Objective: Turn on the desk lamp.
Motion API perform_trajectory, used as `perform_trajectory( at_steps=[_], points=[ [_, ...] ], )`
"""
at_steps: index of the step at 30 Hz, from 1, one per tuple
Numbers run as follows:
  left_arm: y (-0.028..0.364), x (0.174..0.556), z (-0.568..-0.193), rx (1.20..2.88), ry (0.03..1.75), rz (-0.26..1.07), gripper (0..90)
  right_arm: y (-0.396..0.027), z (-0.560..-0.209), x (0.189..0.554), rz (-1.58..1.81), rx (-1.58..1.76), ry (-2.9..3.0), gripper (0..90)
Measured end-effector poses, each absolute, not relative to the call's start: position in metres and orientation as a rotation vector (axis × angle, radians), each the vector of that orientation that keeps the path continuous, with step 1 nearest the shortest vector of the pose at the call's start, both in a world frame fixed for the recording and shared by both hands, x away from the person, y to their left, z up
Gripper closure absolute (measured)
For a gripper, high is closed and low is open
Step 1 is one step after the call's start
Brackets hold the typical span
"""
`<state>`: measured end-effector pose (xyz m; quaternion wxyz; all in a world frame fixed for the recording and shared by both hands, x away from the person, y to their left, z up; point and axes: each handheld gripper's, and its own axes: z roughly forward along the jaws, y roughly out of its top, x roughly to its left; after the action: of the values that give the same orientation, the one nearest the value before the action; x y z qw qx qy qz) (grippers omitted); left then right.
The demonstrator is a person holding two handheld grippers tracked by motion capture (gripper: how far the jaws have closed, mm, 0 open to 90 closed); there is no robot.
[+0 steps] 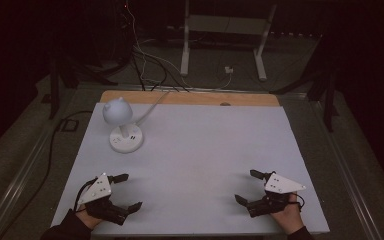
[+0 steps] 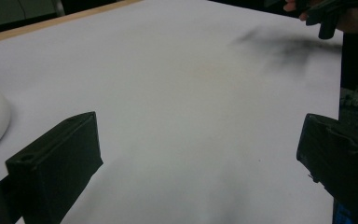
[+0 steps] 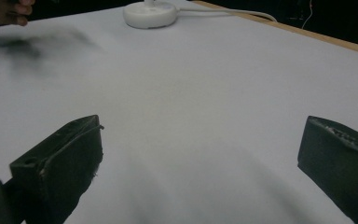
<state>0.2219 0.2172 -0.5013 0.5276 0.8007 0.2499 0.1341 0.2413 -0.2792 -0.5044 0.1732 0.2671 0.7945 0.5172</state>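
A small white desk lamp (image 1: 122, 125) with a round head and a round base (image 3: 149, 14) stands at the back left of the white table (image 1: 205, 150). My left gripper (image 1: 129, 191) rests low at the front left, jaws wide apart with nothing between them; in the left gripper view its jaws frame bare table (image 2: 200, 140). At the front right, my right gripper (image 1: 248, 187) is likewise open and empty, its fingers (image 3: 60, 158) spread over the bare surface. Both point inward across the table, well short of the lamp.
The lamp's white cable (image 1: 152, 105) runs off the back edge over a wooden strip (image 1: 190, 97). Behind the table stand a white metal frame (image 1: 225, 30) and loose wires on a dark floor. The other hand (image 2: 326, 14) shows far off in the left gripper view.
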Motion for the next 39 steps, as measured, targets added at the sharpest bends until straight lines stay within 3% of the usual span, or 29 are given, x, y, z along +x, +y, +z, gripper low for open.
perform_trajectory(
  at_steps=[39],
  points=[
    [0.2099,0.2205,-0.5032,1.968,0.532,0.247,0.3,-0.2746,-0.5015,0.2403,1.424,0.701,2.278,0.0]
  ],
)
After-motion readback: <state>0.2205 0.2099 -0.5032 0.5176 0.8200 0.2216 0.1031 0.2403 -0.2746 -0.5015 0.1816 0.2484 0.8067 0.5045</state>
